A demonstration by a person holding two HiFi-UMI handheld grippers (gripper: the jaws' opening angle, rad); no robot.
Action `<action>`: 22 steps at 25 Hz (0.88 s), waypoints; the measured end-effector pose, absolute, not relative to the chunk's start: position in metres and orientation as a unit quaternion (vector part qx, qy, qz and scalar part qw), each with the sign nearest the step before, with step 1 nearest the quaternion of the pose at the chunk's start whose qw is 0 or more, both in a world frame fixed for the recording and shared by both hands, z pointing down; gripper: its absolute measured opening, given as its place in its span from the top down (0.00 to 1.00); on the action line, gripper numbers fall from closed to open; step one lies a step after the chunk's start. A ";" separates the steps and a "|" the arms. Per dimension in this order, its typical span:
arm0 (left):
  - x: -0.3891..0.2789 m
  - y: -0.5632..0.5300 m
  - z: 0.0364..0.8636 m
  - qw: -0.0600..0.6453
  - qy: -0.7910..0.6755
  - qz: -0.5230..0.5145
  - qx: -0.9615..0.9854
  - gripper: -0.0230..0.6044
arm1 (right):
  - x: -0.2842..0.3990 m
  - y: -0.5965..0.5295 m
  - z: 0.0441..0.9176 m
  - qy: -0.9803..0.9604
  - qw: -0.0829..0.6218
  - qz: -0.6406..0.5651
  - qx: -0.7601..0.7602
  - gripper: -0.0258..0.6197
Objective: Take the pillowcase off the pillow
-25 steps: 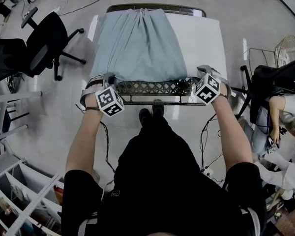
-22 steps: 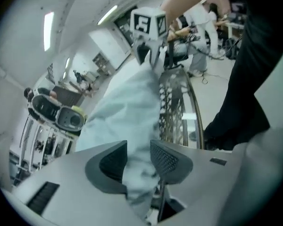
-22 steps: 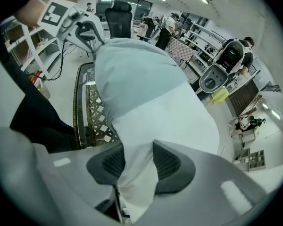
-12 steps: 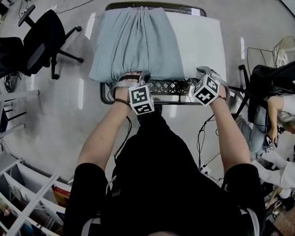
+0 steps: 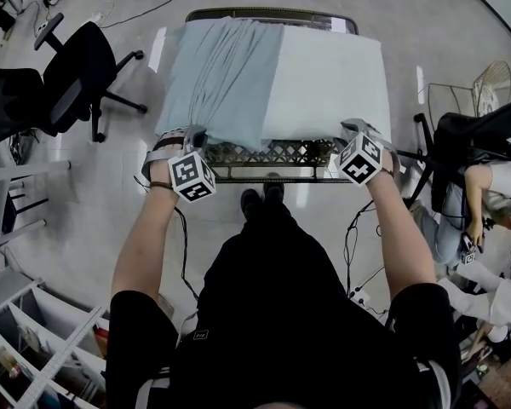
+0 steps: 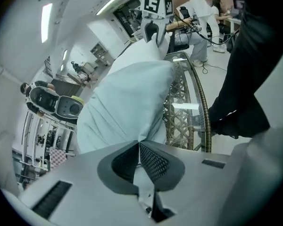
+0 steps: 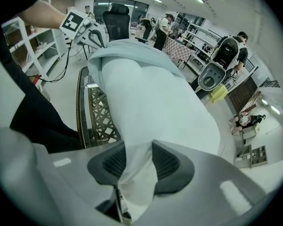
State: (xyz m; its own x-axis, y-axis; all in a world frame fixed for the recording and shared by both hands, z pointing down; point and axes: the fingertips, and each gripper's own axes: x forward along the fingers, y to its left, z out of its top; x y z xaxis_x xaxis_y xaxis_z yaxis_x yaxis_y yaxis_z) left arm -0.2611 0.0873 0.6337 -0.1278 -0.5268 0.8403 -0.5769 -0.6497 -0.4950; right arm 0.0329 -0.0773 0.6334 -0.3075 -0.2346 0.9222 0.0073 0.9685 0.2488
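A white pillow (image 5: 328, 79) lies on a table with a metal lattice rim (image 5: 272, 152). A pale blue pillowcase (image 5: 217, 79) is bunched in folds over its left half, and the right half is bare. My left gripper (image 5: 190, 135) is shut on the pillowcase's near left corner; the blue cloth (image 6: 127, 98) is pinched tight between its pads (image 6: 153, 161). My right gripper (image 5: 350, 128) is shut on the pillow's near right corner, with white fabric (image 7: 155, 98) squeezed between its pads (image 7: 166, 163).
A black office chair (image 5: 78, 68) stands left of the table. White shelving (image 5: 34, 348) is at the lower left. A seated person (image 5: 485, 198) and a wire frame (image 5: 492, 83) are to the right. Cables lie on the floor by my feet (image 5: 262, 198).
My left gripper swung to the middle of the near edge, then back to the left corner. The pillowcase now sits bunched further left, baring more white pillow. The right gripper stayed put.
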 end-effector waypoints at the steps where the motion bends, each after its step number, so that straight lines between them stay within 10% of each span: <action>1: -0.252 0.084 0.632 0.013 -0.417 0.626 0.659 0.95 | 0.033 -0.077 0.634 -0.798 0.588 -0.104 0.074 0.72; 5: -0.183 0.065 0.617 -0.006 -0.407 0.573 0.711 0.72 | 0.030 -0.076 0.630 -0.793 0.594 -0.104 0.086 0.72; 10: -0.129 0.037 0.618 -0.013 -0.397 0.538 0.744 0.69 | 0.028 -0.072 0.625 -0.791 0.594 -0.109 0.093 0.72; 22: -0.219 0.066 0.643 -0.041 -0.383 0.640 0.665 0.93 | 0.039 -0.066 0.628 -0.797 0.587 -0.101 0.097 0.77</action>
State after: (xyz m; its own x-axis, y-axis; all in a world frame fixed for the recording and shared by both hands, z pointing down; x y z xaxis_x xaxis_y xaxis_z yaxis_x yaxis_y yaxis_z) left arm -0.2192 0.0661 0.6433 -0.1128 -0.5621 0.8194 -0.4573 -0.7028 -0.5450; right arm 0.0388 -0.0663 0.6278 -0.2915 -0.2727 0.9169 -0.0361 0.9609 0.2744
